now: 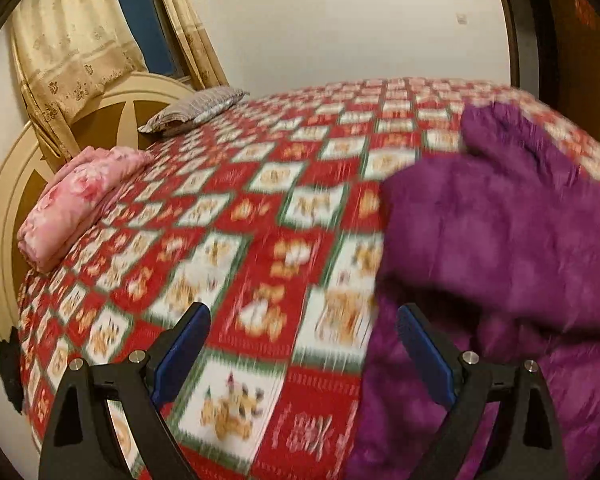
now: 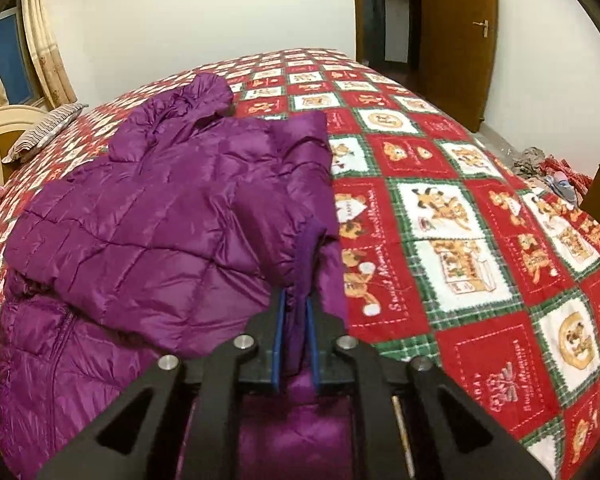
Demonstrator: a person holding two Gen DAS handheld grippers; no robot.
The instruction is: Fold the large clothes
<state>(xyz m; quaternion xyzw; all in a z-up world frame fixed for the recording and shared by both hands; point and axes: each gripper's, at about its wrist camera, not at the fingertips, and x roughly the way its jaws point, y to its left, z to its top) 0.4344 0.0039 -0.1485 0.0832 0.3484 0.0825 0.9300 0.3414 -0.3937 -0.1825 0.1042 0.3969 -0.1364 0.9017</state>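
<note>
Mid-fold: right hand-held gripper [image 2: 296, 316] clamped on purple quilted puffer jacket [image 2: 160, 216] cuff; left hand-held gripper [image 1: 304, 344] apart, empty. Next, probably lay sleeve across body.

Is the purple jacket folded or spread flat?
Partly folded: the purple jacket lies on the bedspread, a sleeve cuff between the right gripper pads.

Motion blurs the bedspread [image 1: 260, 208] and purple jacket [image 1: 500, 220].

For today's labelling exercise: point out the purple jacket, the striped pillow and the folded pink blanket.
purple jacket [image 2: 148, 216], right wrist view, on its quilted back panel.
striped pillow [image 1: 196, 110], left wrist view, on its top face.
folded pink blanket [image 1: 80, 196], left wrist view, on its upper fold.
</note>
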